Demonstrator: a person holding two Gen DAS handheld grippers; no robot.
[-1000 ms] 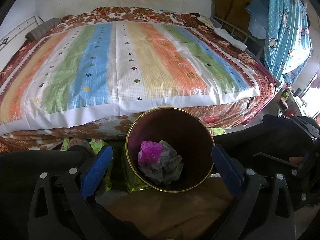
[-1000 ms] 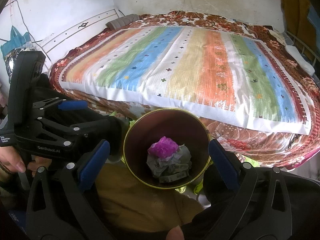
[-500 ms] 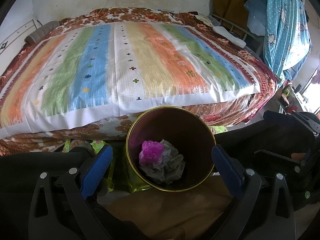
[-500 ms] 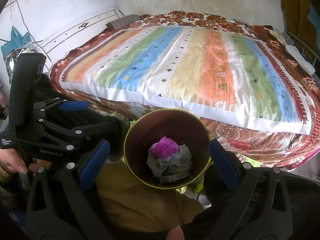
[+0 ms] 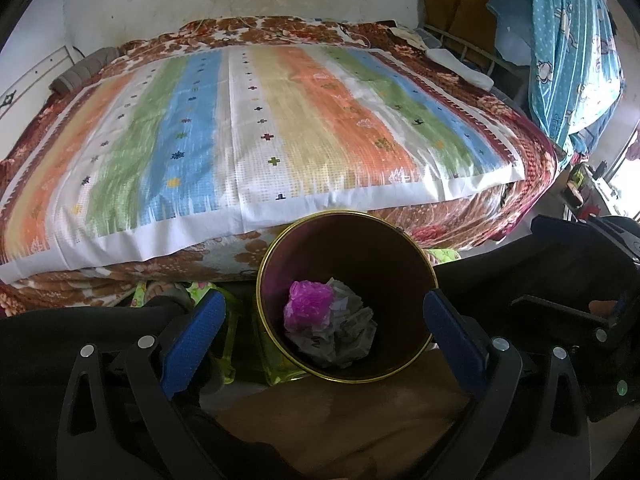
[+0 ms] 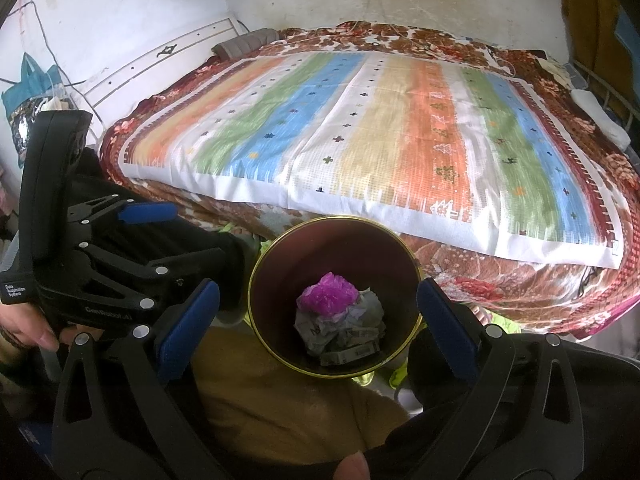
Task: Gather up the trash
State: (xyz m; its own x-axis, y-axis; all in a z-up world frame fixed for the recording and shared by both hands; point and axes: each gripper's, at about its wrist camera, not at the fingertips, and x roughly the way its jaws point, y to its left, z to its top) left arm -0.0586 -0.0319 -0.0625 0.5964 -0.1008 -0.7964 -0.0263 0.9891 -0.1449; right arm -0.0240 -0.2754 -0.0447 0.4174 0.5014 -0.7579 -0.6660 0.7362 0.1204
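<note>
A round bin with a gold rim (image 5: 344, 213) (image 6: 332, 220) stands on the floor in front of the bed. Inside lie a crumpled pink plastic wad (image 5: 309, 307) (image 6: 329, 298) and crumpled grey paper (image 5: 344, 332) (image 6: 344, 332). My left gripper (image 5: 325, 334) is open and empty, its blue pads either side of the bin, above it. My right gripper (image 6: 318, 330) is open and empty, also straddling the bin from above. The left gripper also shows in the right wrist view (image 6: 100, 264), at the left of the bin.
A bed with a striped cover (image 5: 256, 128) (image 6: 360, 128) fills the space behind the bin. Blue spotted cloth (image 5: 572, 48) hangs at the right. A brown cushion (image 6: 280, 404) lies below the grippers. Yellow-green items (image 5: 228, 344) lie beside the bin.
Both views have shifted very slightly; the grippers stay open over the bin and its contents have not moved.
</note>
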